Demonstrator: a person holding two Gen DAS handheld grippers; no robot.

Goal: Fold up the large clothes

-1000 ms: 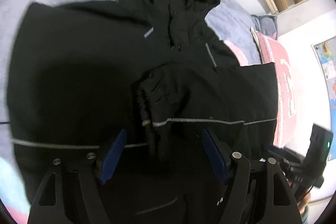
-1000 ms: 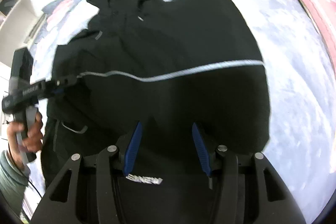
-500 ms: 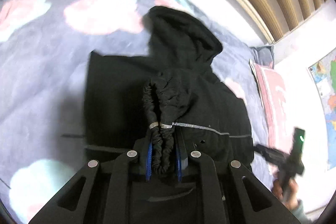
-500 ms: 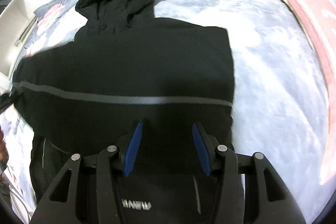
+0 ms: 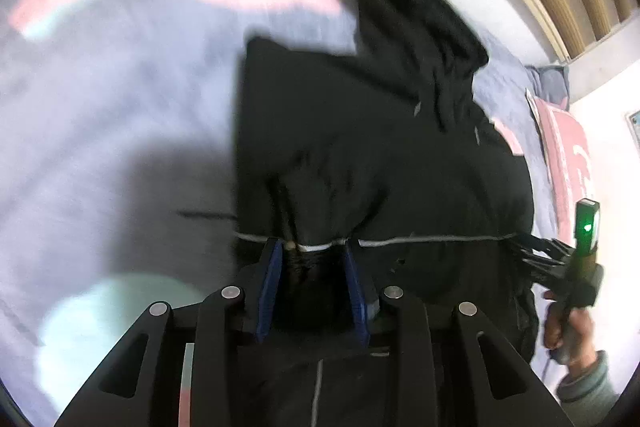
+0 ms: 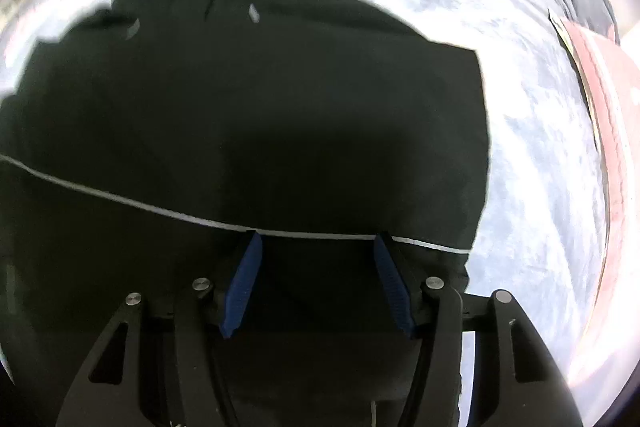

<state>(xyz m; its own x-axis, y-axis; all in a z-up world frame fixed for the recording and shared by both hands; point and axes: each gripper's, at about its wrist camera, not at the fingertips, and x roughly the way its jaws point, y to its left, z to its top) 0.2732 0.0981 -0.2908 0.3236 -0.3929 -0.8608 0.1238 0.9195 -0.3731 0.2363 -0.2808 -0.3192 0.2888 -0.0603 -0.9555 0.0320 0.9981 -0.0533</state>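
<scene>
On the bed | left claw point(image 5: 312, 247) opening, cuff point(image 5: 306, 259) between, earlier clamped | right claw point(image 6: 318, 239) widening, empty

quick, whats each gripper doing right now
left gripper: opening, the black jacket's sleeve cuff between its fingers
right gripper: opening over the jacket, gripping nothing

Your black hooded jacket point(image 5: 360, 155) lies flat on the bed, hood point(image 5: 412, 23) toward the headboard. A thin reflective stripe point(image 6: 120, 197) crosses the body. One bunched cuff point(image 5: 312, 255) sits gathered on the front.
</scene>
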